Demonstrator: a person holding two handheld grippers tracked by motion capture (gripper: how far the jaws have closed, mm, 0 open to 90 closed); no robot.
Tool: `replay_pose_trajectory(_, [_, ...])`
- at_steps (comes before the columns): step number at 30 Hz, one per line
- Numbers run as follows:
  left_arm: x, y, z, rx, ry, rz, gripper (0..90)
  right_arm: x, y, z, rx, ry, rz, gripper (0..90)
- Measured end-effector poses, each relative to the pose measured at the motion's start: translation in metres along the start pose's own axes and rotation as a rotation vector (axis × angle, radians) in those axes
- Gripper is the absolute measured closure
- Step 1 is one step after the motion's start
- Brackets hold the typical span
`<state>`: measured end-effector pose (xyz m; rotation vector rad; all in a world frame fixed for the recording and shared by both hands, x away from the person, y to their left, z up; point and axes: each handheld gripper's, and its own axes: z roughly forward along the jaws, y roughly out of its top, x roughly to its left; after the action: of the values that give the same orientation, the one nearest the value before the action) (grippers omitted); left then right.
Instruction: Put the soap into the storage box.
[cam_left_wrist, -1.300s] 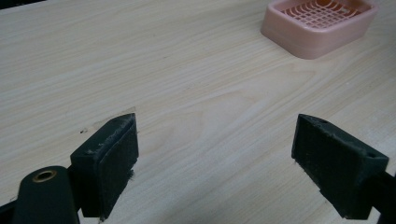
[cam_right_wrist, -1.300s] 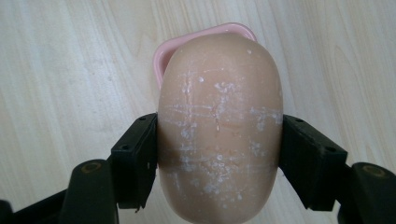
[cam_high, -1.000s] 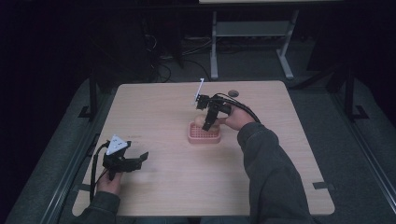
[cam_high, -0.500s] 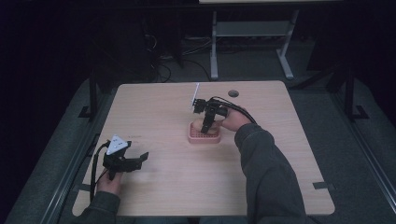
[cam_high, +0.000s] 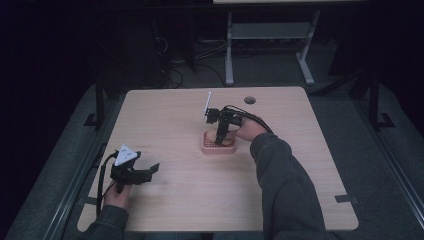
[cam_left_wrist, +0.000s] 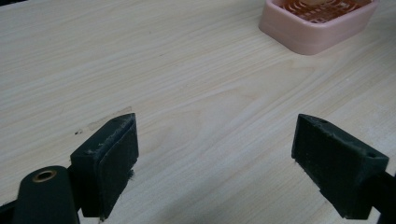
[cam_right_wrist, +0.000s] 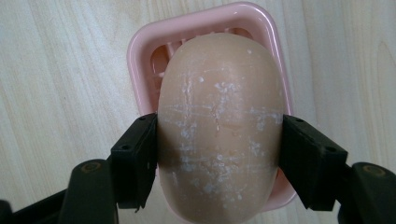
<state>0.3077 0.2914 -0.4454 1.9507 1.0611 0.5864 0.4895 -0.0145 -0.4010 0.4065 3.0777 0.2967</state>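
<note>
A dark room is surrounding a pale wood-grain table (cam_high: 165, 115), its top lying smooth and matte under dim light. Over on the left, the left gripper (cam_high: 145, 172) is resting low near the table's front corner, its jaws standing wide apart with nothing between them, felt-faced pads showing in the left gripper view. The pink soap dish (cam_left_wrist: 322, 25) is sitting well off from it, up and to the right. Moving to the middle, the right gripper (cam_high: 220, 135) is pointing straight down over that dish (cam_right_wrist: 140, 51), and its jaws are clamping the soap bar (cam_right_wrist: 222, 126) across its narrow width. The bar's long axis is running along the jaws, lined up with the dish directly beneath. It is a tan, rounded oval, waxy and scuffed with white flecks; the dish is glossy plastic with a slatted grid floor. The right hand is plainly the nearer one, so I'd judge lowering straight down is what matters.
</note>
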Motion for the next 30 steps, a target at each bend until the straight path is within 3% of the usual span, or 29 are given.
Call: replay_pose_trajectory(30, [0.0005,0.0001,-0.0009,0.002,0.002,0.005,14.3,0.0007,-0.0021,0.0076,-0.005,0.016,0.003,31.7])
